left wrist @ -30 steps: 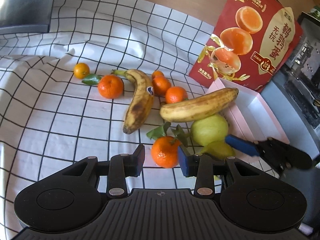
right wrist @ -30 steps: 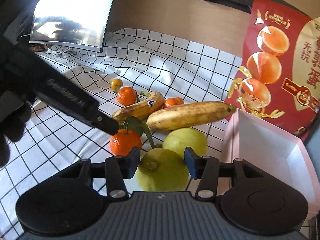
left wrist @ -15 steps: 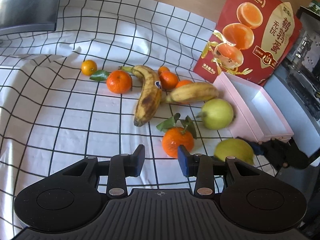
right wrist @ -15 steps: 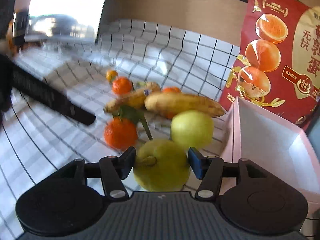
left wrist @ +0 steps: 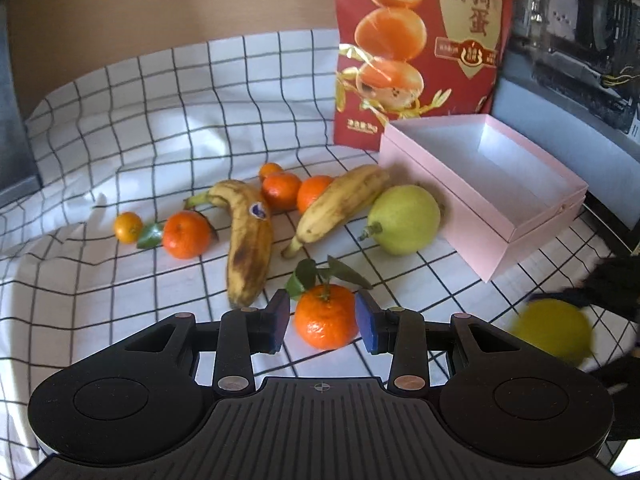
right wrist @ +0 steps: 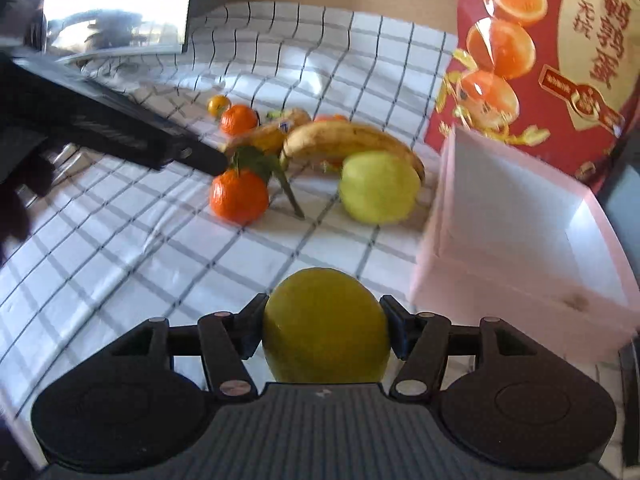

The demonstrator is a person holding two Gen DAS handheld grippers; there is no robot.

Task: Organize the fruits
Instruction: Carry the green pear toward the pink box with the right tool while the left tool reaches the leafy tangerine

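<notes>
Yellow-green pear (right wrist: 326, 326) sits pinched in your right gripper (right wrist: 325, 330), raised just beside the pink box (right wrist: 524, 248); your left gripper (left wrist: 322, 322) hovers low, spread around the leafy tangerine (left wrist: 326, 316).

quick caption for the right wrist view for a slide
Right claw shut on a yellow-green pear beside the open pink box, other fruit behind on the checked cloth.

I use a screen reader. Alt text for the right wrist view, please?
The right gripper holds a yellow-green pear above a checked cloth, with an open pink box to its right.
</notes>
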